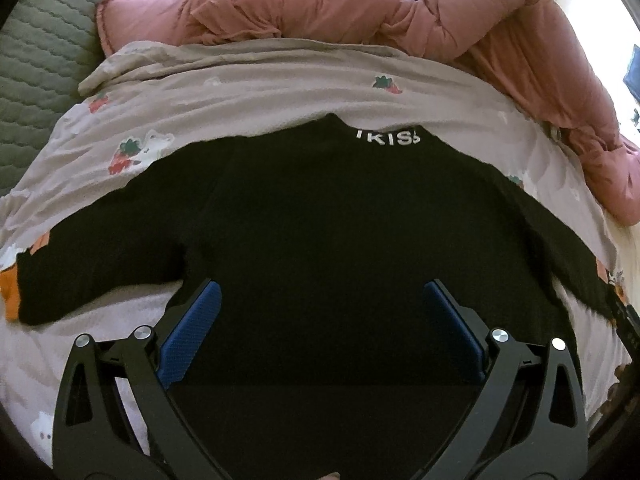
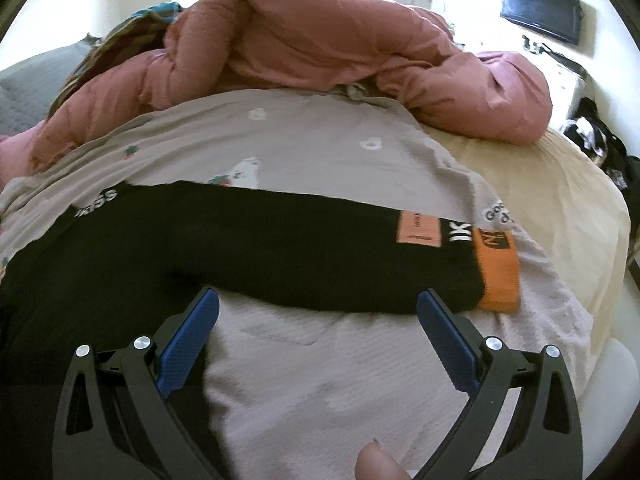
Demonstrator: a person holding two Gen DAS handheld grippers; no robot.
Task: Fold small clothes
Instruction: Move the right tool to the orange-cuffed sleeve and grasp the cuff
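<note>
A: What lies at the centre of both views?

B: A black sweater (image 1: 320, 220), spread flat on a grey printed sheet (image 1: 248, 92) that covers the bed. Its collar, bearing white letters, points away from the camera in the left wrist view. Both sleeves are stretched outward.

A: And the sleeve in the right wrist view?

B: That sleeve (image 2: 280, 256) runs across the frame and ends in an orange cuff (image 2: 498, 276). An orange patch and white lettering sit just before the cuff. The cuff rests on the sheet, near the sheet's edge.

A: State of the left gripper (image 1: 320, 292)?

B: Released. Its blue pads (image 1: 192, 340) stand wide apart above the sweater's lower body, with nothing between them. Whether the tips touch the cloth cannot be told.

A: State of the right gripper (image 2: 318, 300)?

B: Also released. Its jaws are spread wide and hold nothing; between them lies bare sheet, with the sleeve's lower edge just beyond the tips. The left pad (image 2: 188, 344) overlaps the dark body of the sweater, near the armpit.

A: What surrounds the work area?

B: A pink quilt (image 1: 360, 12) is bunched behind the sheet. A cream mattress (image 2: 560, 208) shows at the right, and a green quilted cover (image 1: 40, 40) at the far left. A fingertip (image 2: 378, 462) shows at the bottom of the right wrist view.
</note>
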